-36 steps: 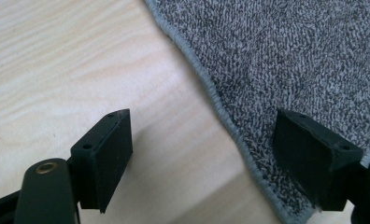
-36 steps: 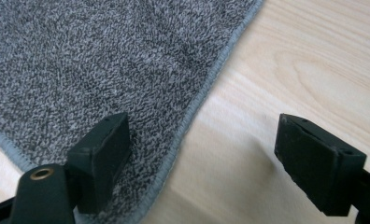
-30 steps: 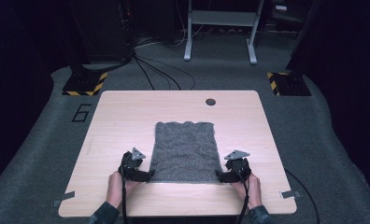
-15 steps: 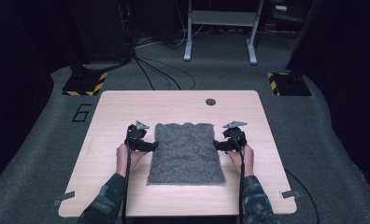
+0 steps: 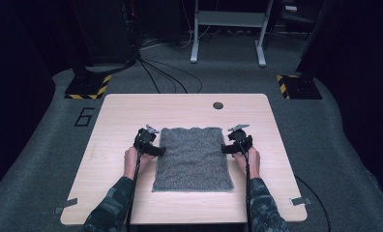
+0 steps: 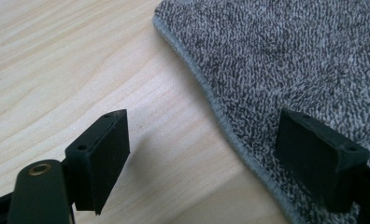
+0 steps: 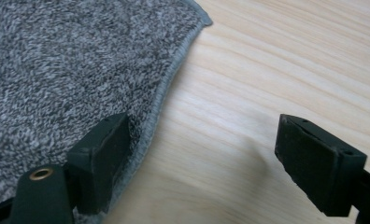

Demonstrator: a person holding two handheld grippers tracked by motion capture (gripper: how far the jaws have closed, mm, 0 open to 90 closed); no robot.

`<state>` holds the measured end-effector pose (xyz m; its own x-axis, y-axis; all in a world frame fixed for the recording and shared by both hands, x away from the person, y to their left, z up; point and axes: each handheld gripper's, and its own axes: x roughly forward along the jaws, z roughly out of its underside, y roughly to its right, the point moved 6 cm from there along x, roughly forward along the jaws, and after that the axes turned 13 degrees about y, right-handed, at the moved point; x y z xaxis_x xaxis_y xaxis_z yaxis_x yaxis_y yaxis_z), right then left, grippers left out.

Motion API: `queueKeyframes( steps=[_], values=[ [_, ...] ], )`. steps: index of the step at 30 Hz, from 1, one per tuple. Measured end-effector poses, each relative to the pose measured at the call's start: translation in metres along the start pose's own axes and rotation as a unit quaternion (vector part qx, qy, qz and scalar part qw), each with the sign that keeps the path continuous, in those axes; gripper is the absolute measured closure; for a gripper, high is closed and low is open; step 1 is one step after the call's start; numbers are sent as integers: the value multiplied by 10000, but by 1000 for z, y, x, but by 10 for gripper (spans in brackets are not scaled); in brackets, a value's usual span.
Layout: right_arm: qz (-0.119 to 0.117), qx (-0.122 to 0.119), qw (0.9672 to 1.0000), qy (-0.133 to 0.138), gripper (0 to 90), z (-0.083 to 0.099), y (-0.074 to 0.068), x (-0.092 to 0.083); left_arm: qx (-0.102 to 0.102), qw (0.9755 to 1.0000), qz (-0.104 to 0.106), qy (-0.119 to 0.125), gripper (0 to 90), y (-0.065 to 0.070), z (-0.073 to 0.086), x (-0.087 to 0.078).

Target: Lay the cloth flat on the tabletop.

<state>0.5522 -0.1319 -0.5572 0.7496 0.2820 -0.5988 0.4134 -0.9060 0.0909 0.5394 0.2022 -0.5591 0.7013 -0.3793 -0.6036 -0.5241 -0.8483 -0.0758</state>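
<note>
A grey terry towel (image 5: 193, 159) lies flat on the light wooden table (image 5: 126, 116), its long side running away from me. My left gripper (image 5: 156, 151) is at the towel's left edge, a little beyond its middle, and points inward. In the left gripper view the left gripper (image 6: 202, 120) is open, one jaw over bare wood and the other over the towel (image 6: 286, 56), with the hem between them. My right gripper (image 5: 227, 149) mirrors it at the right edge. There the right gripper (image 7: 202, 123) is also open, astride the hem of the towel (image 7: 57, 60).
A round cable hole (image 5: 218, 105) sits near the table's far edge. Two stand bases with yellow-black stripes (image 5: 85, 87) (image 5: 296, 84) and cables (image 5: 165, 77) lie on the floor beyond the table. A metal frame (image 5: 228, 29) stands farther back.
Both hands slid from the towel's near corners away from me along its side edges, most of it in the first half second. The towel lies as before and both grippers stay open.
</note>
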Motion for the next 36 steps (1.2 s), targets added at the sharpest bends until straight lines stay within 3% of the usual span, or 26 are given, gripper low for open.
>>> queueKeyframes(
  steps=[4,10,11,14,15,16,19,22,27,31,33,36],
  values=[
    [61,-112,9999,-63,164,1,8,-2,-32,10000,-24,49,180,1,4,-4],
    [-135,89,9998,-101,144,2,14,0,-196,9998,78,63,178,5,8,-8],
    [-285,251,9993,6,140,-1,10,-8,-175,9998,93,61,177,6,8,-8],
    [-460,226,9986,141,136,-4,-2,-19,-173,9998,69,78,176,9,8,-8],
    [-549,36,9984,93,134,0,-16,-29,-169,9998,67,81,175,9,7,-7],
    [-549,36,9984,93,134,0,-16,-29,-169,9998,67,81,172,9,7,-7],
    [-546,-260,9981,-122,136,18,-36,-40,-195,9998,77,62,168,8,7,-6],
    [-507,-323,9981,-165,139,26,-38,-42,-174,9998,73,49,167,6,6,-5],
    [-462,-84,9989,-37,136,37,-36,-50,-171,9998,69,21,157,4,5,-3],
    [-461,-106,9989,-16,131,38,-35,-51,-163,9998,87,69,150,3,4,-2],
    [-667,86,9977,123,110,33,-36,-57,-222,9996,137,102,130,2,2,-5],
    [-681,80,9972,291,109,27,-39,-65,-474,9980,244,346,127,-3,-4,-13]
  ],
)
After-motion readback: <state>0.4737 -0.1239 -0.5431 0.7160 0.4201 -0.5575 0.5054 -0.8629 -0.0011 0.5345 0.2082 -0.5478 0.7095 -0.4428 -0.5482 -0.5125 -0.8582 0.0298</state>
